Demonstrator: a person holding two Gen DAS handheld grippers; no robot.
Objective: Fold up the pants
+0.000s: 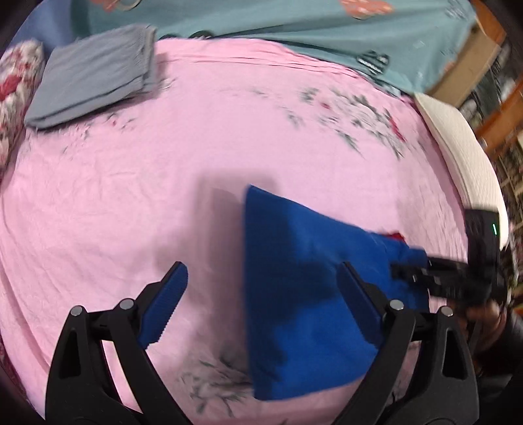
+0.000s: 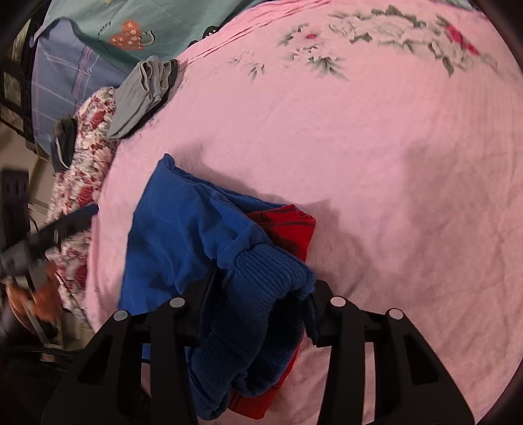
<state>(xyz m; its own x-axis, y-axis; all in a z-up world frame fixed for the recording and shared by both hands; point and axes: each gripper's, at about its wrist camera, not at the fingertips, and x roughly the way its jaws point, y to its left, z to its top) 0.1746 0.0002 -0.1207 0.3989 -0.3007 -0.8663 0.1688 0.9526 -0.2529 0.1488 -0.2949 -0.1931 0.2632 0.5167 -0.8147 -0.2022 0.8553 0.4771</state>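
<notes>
Blue pants lie folded on the pink bedsheet, with a red part showing under the fold. In the right wrist view the pants bunch up, and their ribbed blue end fills the gap between the jaws of my right gripper, which is shut on it. The same gripper shows in the left wrist view, at the right edge of the pants. My left gripper hangs open above the left edge of the pants, nothing between its blue pads. It appears blurred at the left of the right wrist view.
A folded grey garment lies at the far left of the bed. Beside it is a red floral quilt. A teal blanket runs along the far side, a white pillow sits at the right, and a cardboard box stands behind it.
</notes>
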